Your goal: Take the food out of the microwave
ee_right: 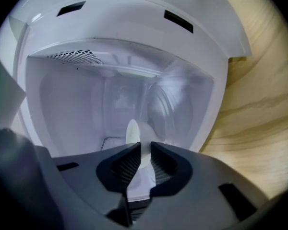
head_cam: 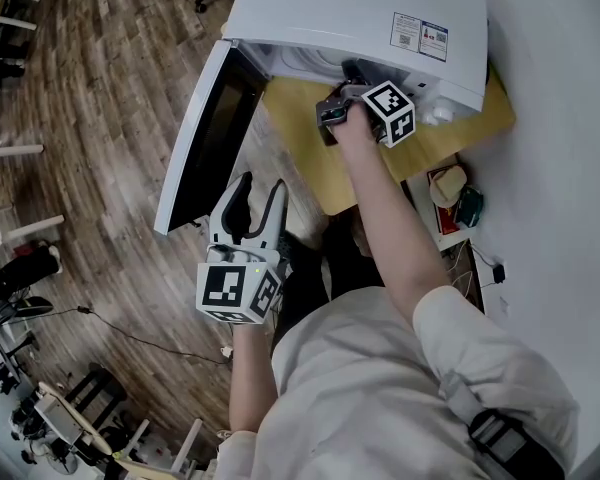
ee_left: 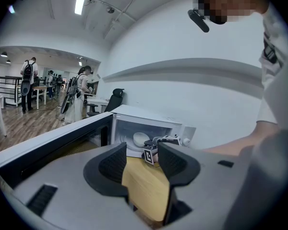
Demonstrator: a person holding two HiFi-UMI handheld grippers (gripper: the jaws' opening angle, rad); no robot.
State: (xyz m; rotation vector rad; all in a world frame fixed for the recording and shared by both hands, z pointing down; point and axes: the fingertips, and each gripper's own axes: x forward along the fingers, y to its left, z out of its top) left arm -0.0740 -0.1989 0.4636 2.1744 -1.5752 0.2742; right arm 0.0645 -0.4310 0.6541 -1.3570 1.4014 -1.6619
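The white microwave [head_cam: 360, 18] stands on a wooden table [head_cam: 310, 158] with its door [head_cam: 205, 133] swung open to the left. My right gripper [head_cam: 332, 108] reaches into the oven's mouth. In the right gripper view its jaws [ee_right: 145, 159] stand close together with the rim of a white dish [ee_right: 133, 131] pressed between the pads. What lies on the dish is hidden. My left gripper [head_cam: 250, 203] hangs back in front of the door, open, with nothing between its fingers [ee_left: 141, 164]. From the left gripper view the dish [ee_left: 140, 139] shows inside the cavity beside the right gripper [ee_left: 158, 140].
The open door juts out over the wooden floor at the left. A small shelf with a few items [head_cam: 450, 188] sits to the right of the table. Several people [ee_left: 79, 95] and an office chair [ee_left: 116, 98] stand far off in the room.
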